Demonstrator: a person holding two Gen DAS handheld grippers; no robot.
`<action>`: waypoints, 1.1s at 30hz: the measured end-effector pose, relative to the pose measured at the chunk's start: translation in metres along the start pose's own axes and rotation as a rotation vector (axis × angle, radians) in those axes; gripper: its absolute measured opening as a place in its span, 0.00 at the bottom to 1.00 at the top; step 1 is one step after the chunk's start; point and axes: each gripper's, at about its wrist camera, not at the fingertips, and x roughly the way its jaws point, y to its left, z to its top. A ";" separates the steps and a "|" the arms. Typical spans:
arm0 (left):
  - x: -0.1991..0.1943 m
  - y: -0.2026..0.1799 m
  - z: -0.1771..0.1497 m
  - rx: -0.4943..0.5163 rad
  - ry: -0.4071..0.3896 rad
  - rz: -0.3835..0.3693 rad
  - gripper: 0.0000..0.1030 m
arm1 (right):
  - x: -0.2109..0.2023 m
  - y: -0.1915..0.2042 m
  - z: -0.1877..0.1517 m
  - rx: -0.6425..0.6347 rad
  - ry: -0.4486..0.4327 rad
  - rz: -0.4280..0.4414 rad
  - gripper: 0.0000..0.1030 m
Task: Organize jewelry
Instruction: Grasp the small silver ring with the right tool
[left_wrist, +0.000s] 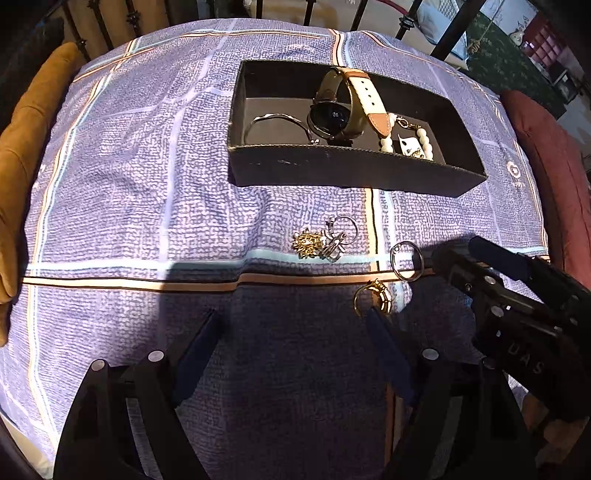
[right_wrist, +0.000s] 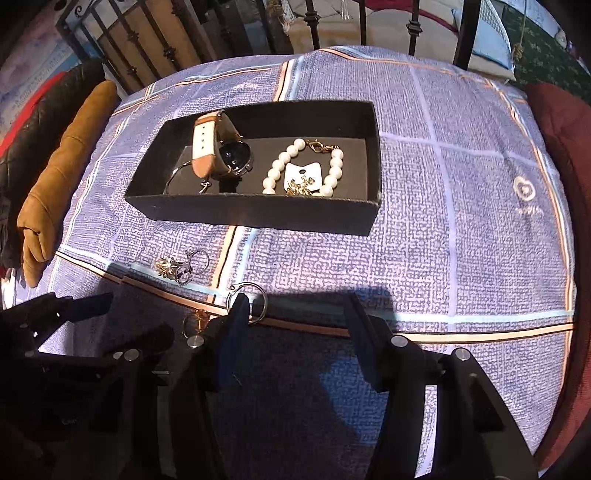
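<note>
while the left gripper (left_wrist: 295, 328) hovers low over the blue checked cloth (left_wrist: 147, 184) with its jaws spread wide and empty, a small gold ring (left_wrist: 373, 297) lies just beside its right fingertip. further right, a thin silver hoop (right_wrist: 248, 302) lies at the right gripper (right_wrist: 295, 306), also spread, its left finger overlapping the hoop. beyond, the black rectangular tray (right_wrist: 258, 216) holds a tan-strapped watch (right_wrist: 221, 155) and white pearl bracelet (right_wrist: 295, 168).

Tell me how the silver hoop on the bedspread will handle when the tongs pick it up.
The silver hoop looks thin, rigid and light. Lying flat on the soft bedspread, it may sink and slip from the right tongs. Dropped on edge, it could roll.
</note>
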 end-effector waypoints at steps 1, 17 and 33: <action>0.001 -0.001 0.000 0.005 -0.004 -0.001 0.76 | 0.001 -0.002 0.000 -0.004 0.003 0.006 0.53; 0.007 0.024 -0.010 0.001 0.038 0.148 0.81 | 0.017 0.013 0.003 -0.135 0.018 -0.017 0.53; 0.000 0.027 -0.019 0.009 -0.010 0.140 0.50 | 0.010 -0.003 -0.002 -0.050 0.009 -0.046 0.11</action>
